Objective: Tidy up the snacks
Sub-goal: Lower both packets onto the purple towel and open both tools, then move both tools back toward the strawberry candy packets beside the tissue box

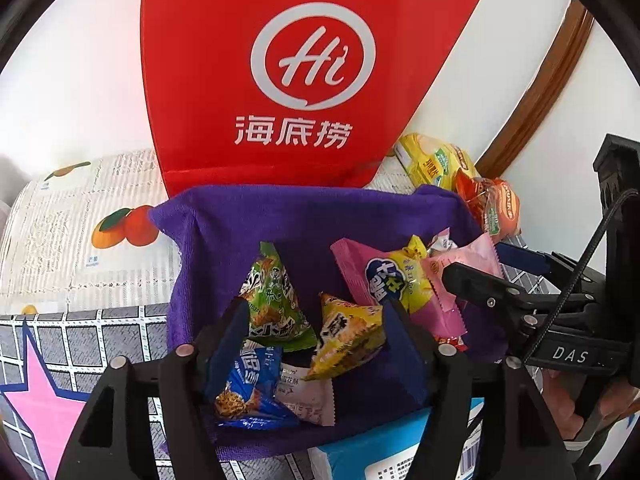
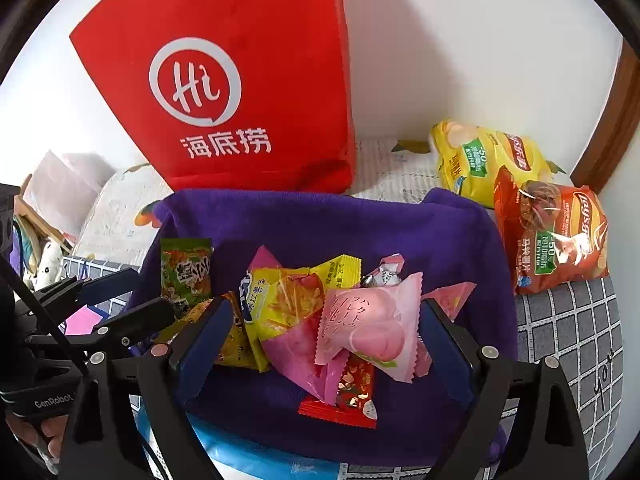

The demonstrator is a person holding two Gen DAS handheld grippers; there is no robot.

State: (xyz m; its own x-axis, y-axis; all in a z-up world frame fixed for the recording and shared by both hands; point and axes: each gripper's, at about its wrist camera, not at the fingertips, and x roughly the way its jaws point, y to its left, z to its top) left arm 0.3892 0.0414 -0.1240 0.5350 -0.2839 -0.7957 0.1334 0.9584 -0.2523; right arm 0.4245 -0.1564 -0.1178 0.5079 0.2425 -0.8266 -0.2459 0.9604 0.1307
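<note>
Left wrist cam: my left gripper [image 1: 316, 340] hangs w/ jaws apart over a purple cloth bin [image 1: 248, 216]; nothing is pinched. A yellow triangle snack [image 1: 348, 336] sits between the fingers w/o the pads pressing it, and a green triangle pack [image 1: 276, 292] lies just beside the left finger. Nearer the cam are a blue snack pack [image 1: 248, 388] and a white wrapper [image 1: 308, 396]; its print is too small for me to read. Behind the bin stands a red bag [image 1: 304, 72] w/ a white "Hi" logo & 海底捞.

Right wrist cam: my right gripper [image 2: 320, 332] is spread wide, holding nothing. A pink sweet w/ Japanese lettering [image 2: 372, 328] lies between the fingers, loose on top of the pile. Under it is a pink & yellow pack [image 2: 288, 312], and a red bar [image 2: 352, 396] is in front. To the right of the bin, on a grey checked sheet [image 2: 568, 328], lie two Lay's crisp bags: yellow [image 2: 480, 164] and orange [image 2: 552, 232], each w/ a green "-50%" badge. Left gripper body reads "GenRobot"; the right one reads "DAS".
</note>
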